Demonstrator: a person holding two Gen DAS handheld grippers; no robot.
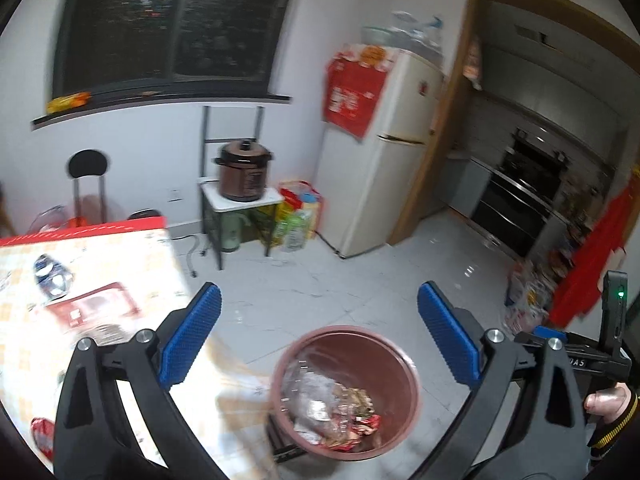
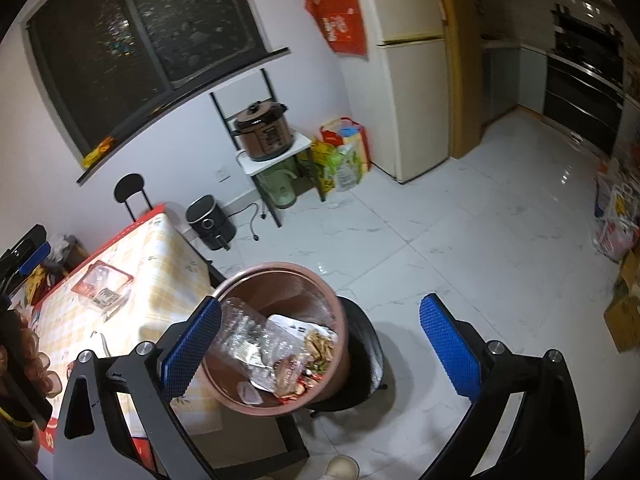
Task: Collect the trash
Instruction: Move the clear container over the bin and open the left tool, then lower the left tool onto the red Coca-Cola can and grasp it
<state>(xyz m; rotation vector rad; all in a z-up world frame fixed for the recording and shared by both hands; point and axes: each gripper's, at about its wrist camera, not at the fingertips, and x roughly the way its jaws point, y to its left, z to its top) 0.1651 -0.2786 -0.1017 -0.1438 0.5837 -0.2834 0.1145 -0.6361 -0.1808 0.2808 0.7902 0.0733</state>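
A pink trash bin (image 1: 348,330) holds clear crumpled plastic (image 1: 308,396) and food wrappers. My left gripper (image 1: 320,292) hangs open above and behind it, with nothing between its blue pads (image 1: 192,340). In the right wrist view the same bin (image 2: 276,270) stands on a black stool (image 2: 366,360), with a clear plastic bottle (image 2: 244,332) lying on top of the trash. My right gripper (image 2: 320,304) is open and empty too, its left pad (image 2: 192,348) in front of the bin's rim. On the checkered table (image 1: 132,256) lie a crushed bottle (image 1: 50,276) and a red-rimmed plastic container (image 1: 96,304).
A cream fridge (image 1: 400,140) stands at the back, with a brown pressure cooker (image 1: 242,176) on a small rack and full bags (image 1: 298,216) beside it. An air fryer (image 2: 210,222) sits on the floor near the table's end. Cardboard boxes (image 2: 624,320) line the right wall. White tiled floor (image 2: 480,260) spreads between.
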